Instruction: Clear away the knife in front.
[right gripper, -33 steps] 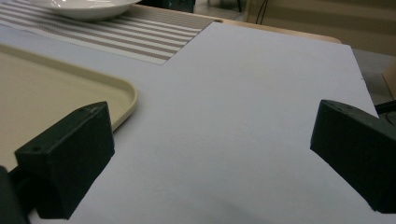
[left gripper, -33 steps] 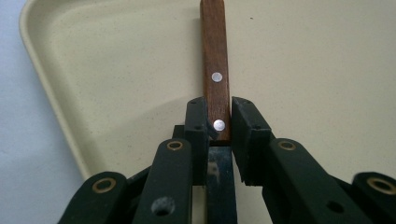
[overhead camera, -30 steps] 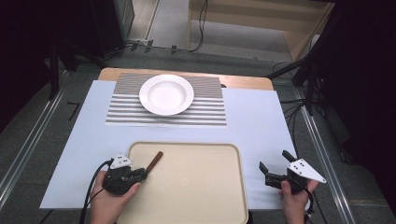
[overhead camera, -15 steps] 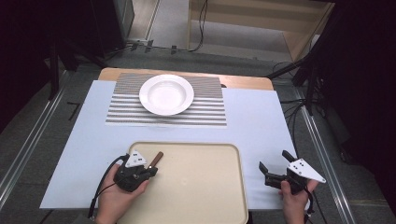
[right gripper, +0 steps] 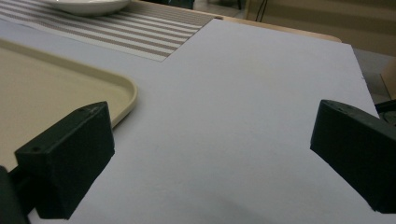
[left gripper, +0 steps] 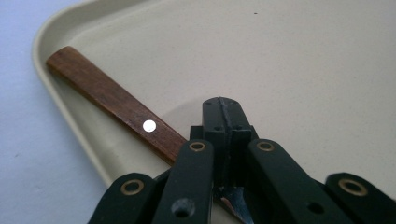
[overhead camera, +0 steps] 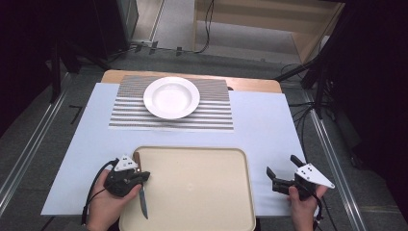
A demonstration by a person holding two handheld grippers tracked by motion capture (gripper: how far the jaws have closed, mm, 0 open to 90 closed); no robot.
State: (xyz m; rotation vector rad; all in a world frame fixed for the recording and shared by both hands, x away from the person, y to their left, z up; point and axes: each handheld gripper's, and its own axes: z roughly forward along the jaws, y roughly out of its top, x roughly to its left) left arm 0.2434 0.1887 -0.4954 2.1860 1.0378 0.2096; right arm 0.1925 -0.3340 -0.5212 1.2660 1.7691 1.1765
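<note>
Left black two-jaw gripper (overhead camera: pixel 140 176) clamped tight on wood-handled steel knife (overhead camera: pixel 140 185) at the handle-blade junction, jaws pressed together over it. Brown handle (left gripper: pixel 116 102) running away ahead of the jaws along the rim of the cream plastic tray (overhead camera: pixel 202 192); blade tip (overhead camera: pixel 144 211) pointing back toward the person's hand (overhead camera: pixel 103 207). Knife lying along the tray's left edge. Right black two-jaw gripper (overhead camera: pixel 284 173) spread wide, gripping nothing, low over the pale blue tablecloth (overhead camera: pixel 269 125), just beside the tray's right rim. Beyond the tray, striped placemat (overhead camera: pixel 216 115) with round white plate (overhead camera: pixel 171 97) on it, well apart from both grippers.
</note>
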